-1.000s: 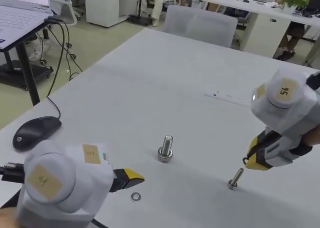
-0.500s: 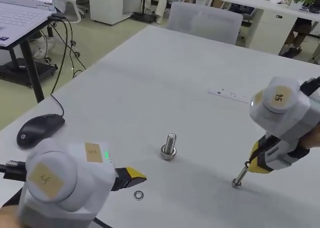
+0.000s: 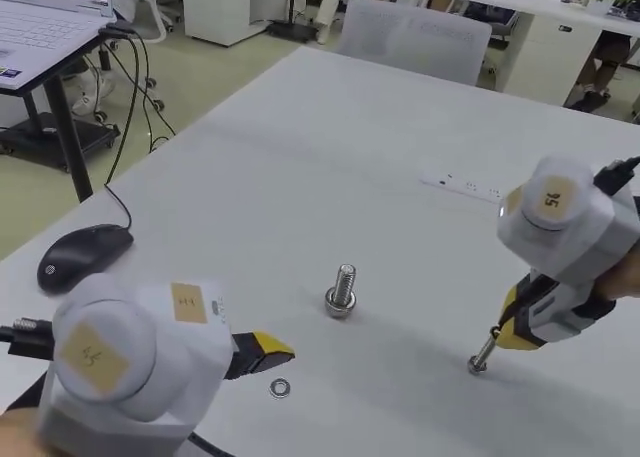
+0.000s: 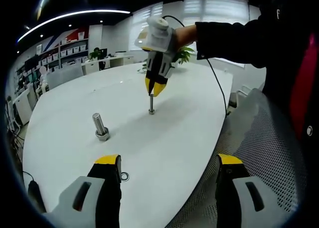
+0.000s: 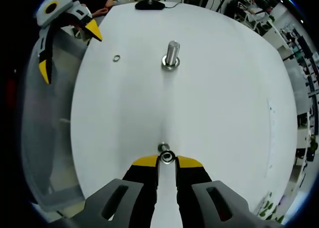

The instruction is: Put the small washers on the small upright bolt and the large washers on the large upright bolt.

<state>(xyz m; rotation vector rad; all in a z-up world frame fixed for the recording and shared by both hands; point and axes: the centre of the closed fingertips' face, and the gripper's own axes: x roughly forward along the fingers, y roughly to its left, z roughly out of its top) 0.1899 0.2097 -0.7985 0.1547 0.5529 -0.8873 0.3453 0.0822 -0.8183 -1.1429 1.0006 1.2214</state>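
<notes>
Steel, thin and likely slippery, the small washer [image 3: 280,387] lies flat at lower centre and is best pinched by its rim. The left gripper [image 4: 168,162] is held apart beside it. The right gripper [image 5: 166,164] is clamped on the small bolt [image 3: 481,356], lower right.

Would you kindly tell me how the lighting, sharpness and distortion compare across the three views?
Head view: soft, even light, only a faint shadow by the large bolt, slightly soft overall. Left gripper view: strong fisheye bending the table edge, bright ceiling strip glaring. Right gripper view: table bulges round; small bolt at the jaws looks soft.
</notes>
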